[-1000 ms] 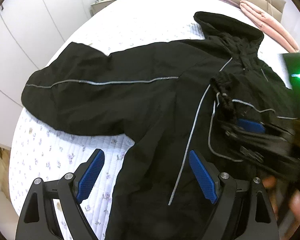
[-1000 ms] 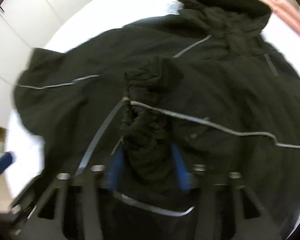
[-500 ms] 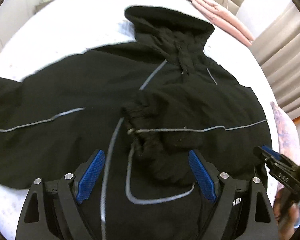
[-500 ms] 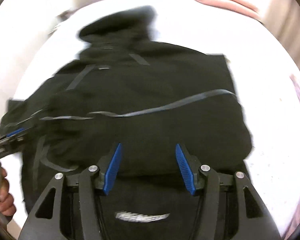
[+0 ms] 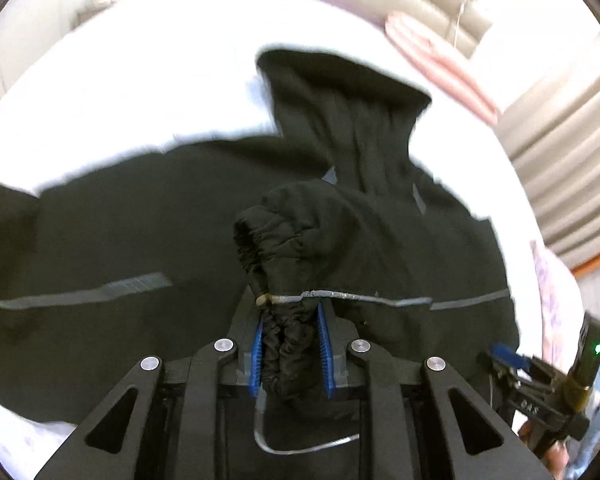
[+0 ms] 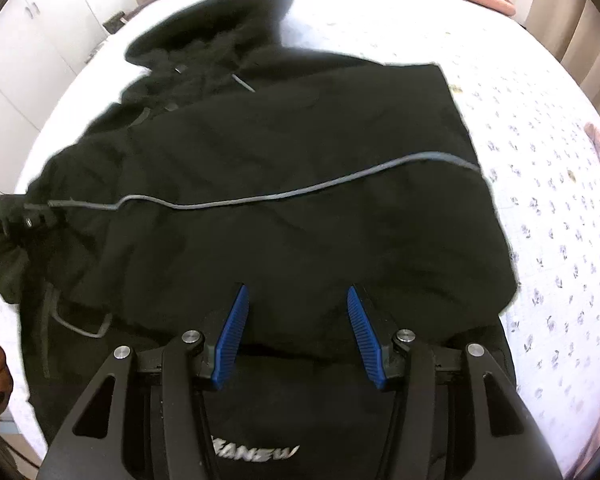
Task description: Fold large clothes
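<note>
A large black hooded jacket (image 5: 380, 216) with grey piping lies spread on a white bed, hood at the far end. Its right sleeve is folded across the body. My left gripper (image 5: 290, 332) is shut on the elastic cuff (image 5: 276, 240) of that sleeve and holds it a little above the jacket. In the right wrist view the jacket (image 6: 300, 184) fills the middle, and my right gripper (image 6: 296, 320) is open and empty above its lower right part. The left gripper shows at that view's left edge (image 6: 4, 228).
The bed (image 6: 548, 184) has a white quilt with small floral print, bare to the right of the jacket. Pink folded bedding (image 5: 440, 60) lies by the headboard. White cupboards (image 6: 24, 52) stand to the left. The right gripper shows in the left wrist view (image 5: 540, 380).
My right gripper let go of the sleeve cuff and moved off to the right. My left gripper came over the cuff and shut on it.
</note>
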Available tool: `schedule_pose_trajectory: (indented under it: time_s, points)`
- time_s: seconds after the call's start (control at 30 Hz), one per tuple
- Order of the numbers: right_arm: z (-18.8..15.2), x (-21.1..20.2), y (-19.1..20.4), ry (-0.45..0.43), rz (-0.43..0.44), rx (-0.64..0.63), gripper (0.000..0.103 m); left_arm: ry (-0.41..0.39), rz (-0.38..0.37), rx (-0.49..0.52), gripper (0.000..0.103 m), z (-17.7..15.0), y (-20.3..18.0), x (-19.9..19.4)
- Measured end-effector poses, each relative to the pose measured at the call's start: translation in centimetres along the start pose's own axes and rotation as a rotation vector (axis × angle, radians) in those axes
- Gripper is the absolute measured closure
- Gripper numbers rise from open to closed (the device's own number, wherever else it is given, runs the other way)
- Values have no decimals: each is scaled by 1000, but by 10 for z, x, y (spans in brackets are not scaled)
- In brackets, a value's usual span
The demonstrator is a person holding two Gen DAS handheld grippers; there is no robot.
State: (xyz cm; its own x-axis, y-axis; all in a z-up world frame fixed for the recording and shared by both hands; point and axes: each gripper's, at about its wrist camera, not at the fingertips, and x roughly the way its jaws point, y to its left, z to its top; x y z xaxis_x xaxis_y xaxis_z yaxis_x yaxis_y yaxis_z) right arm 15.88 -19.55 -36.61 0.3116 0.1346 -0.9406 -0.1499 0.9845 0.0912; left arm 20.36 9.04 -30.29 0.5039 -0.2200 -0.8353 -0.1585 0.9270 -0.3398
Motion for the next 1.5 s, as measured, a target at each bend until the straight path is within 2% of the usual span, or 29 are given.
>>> schedule_pose_trajectory:
  time_s: [0.1,0.13,0.17,0.23,0.33,0.4,0.53,0.6,0.7,0.73,0.8,0.87,0.93,1.0,1.03,1.1,1.13,1.2,1.37,1.5]
  points:
    - [7,-19,2,-58,-4,-3,46,-36,13,-27,80,12,25,-20]
    - [8,-20,1,-62,-12,-2,43,-17,23,-21,79,12,30,-17]
    - [10,-18,0,-60,-29,0,41,39,47,-13,79,10,41,-5]
    - [14,-3,-2,-39,-67,15,41,92,75,-24,76,0,56,7]
    - [14,29,-11,45,-118,45,42,161,142,-34,68,-24,74,37]
    - [13,42,-9,69,-133,29,41,131,133,-39,67,-31,77,38]
    - [16,45,2,75,-168,-20,35,105,171,-36,65,-29,70,18]
    - [22,39,2,85,-146,-10,35,35,196,-28,62,-24,61,-9]
    - [37,16,3,8,-96,2,35,-77,257,6,55,-17,45,-48]
    - [45,10,4,-21,-106,-7,35,-99,255,18,48,-14,41,-55]
    - [62,11,6,-44,-117,-17,35,-122,215,43,46,-5,28,-60]
    - [80,20,3,-55,-112,5,35,-108,163,72,46,1,15,-54]
    - [90,34,-1,-54,-123,23,35,-57,125,100,46,1,1,-28]
    - [94,55,-12,-4,-140,41,35,25,99,97,46,-3,-3,8]
    - [97,68,-15,36,-156,53,35,60,113,97,46,-6,-2,23]
    - [99,79,-14,46,-173,37,35,179,207,129,46,-15,0,68]
    - [99,79,-12,39,-181,24,34,184,223,150,45,-18,-1,76]
    - [96,79,-9,29,-200,-7,34,175,222,146,45,-15,-2,75]
    - [88,67,2,-18,-237,-51,34,165,161,89,45,-9,9,64]
    - [61,23,24,-75,-126,-73,34,75,139,62,45,-14,17,16]
